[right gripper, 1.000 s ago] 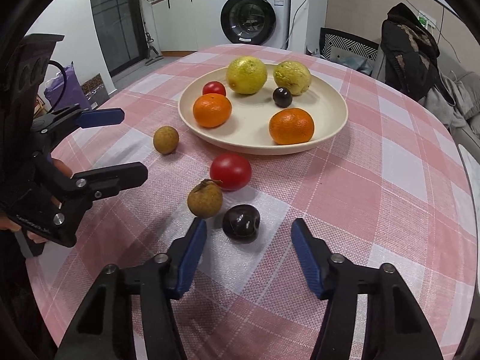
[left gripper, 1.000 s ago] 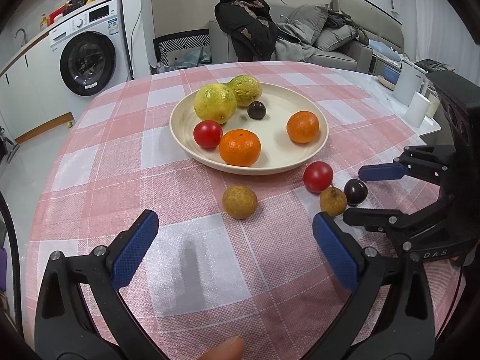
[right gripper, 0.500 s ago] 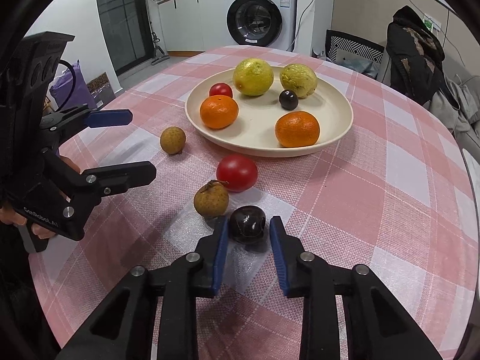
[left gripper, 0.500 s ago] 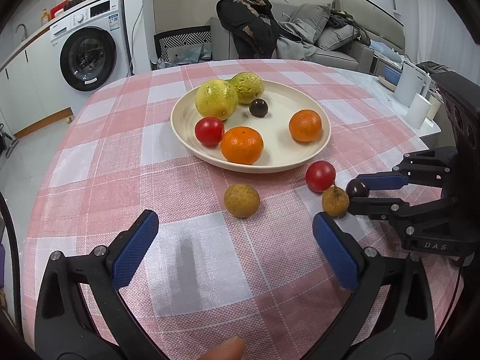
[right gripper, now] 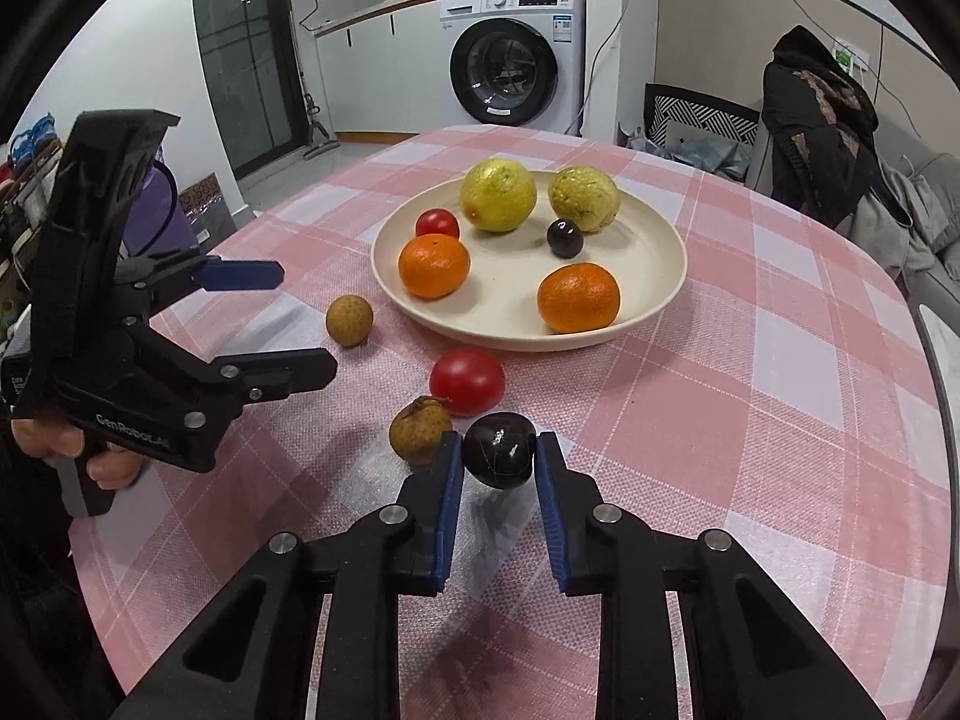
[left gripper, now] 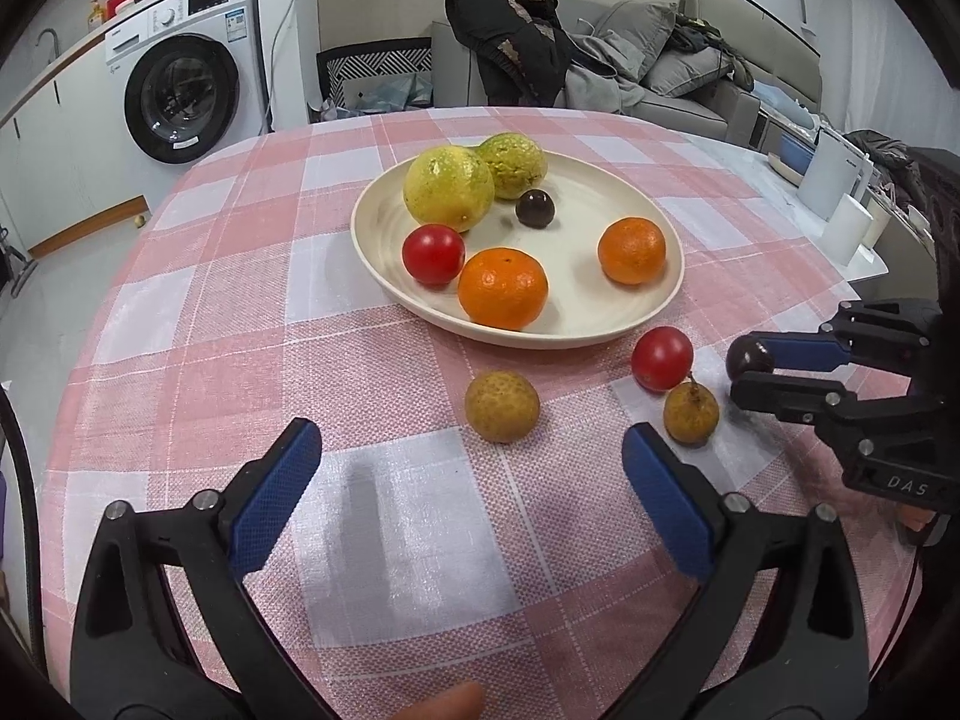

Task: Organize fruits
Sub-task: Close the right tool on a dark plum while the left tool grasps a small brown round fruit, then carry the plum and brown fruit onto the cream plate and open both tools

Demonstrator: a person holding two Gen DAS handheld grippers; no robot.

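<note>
My right gripper (right gripper: 497, 443) is shut on a small dark round fruit (right gripper: 501, 459), its blue pads pressing both sides; a shadow lies on the cloth under it. In the left wrist view this right gripper (left gripper: 744, 375) sits at the right with the dark fruit (left gripper: 747, 356) at its tips. Beside it lie a red tomato (right gripper: 467, 381) and a brown stemmed longan (right gripper: 420, 429). My left gripper (left gripper: 468, 438) has its jaws closing, wide apart, with nothing between them. A second longan (left gripper: 503, 406) lies just ahead of it. The cream plate (left gripper: 600, 330) holds several fruits.
The round table has a pink and white checked cloth (left gripper: 240, 300). White containers (left gripper: 840, 204) stand at its far right edge. Behind are a washing machine (left gripper: 180, 96), a sofa with clothes (left gripper: 600, 60) and a chair (right gripper: 702, 114).
My right gripper's jaws have closed from wide apart onto the dark fruit. The left gripper has stayed about where it was, and the other fruits have not moved.
</note>
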